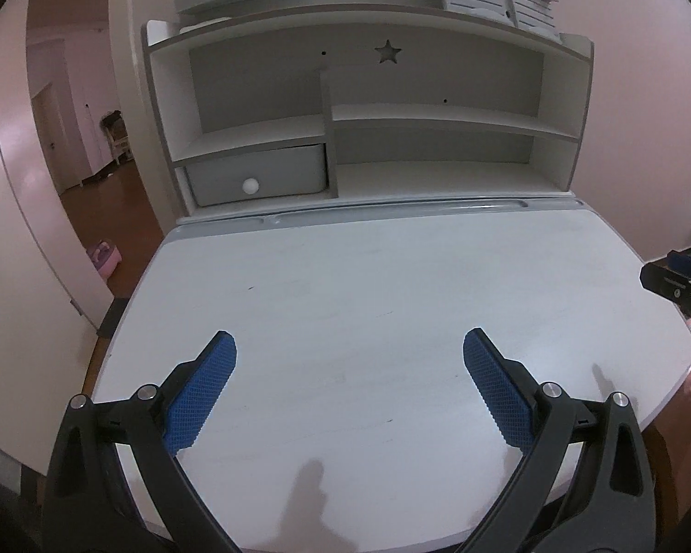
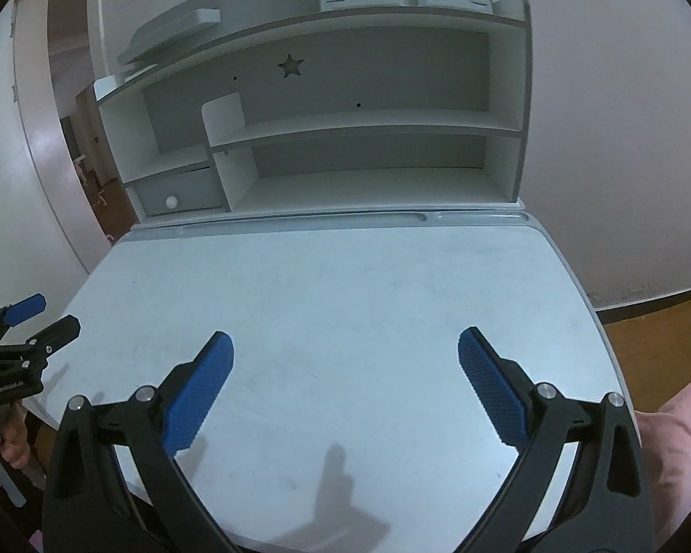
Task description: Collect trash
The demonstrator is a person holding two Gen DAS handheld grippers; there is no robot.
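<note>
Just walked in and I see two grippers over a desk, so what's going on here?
A person holds both blue-padded grippers above the white desk top. The left gripper and the right gripper are both open and hold nothing. No trash shows on the desk or in the white shelf unit behind it, whose small grey drawer is closed. Nothing is being handled now.
</note>
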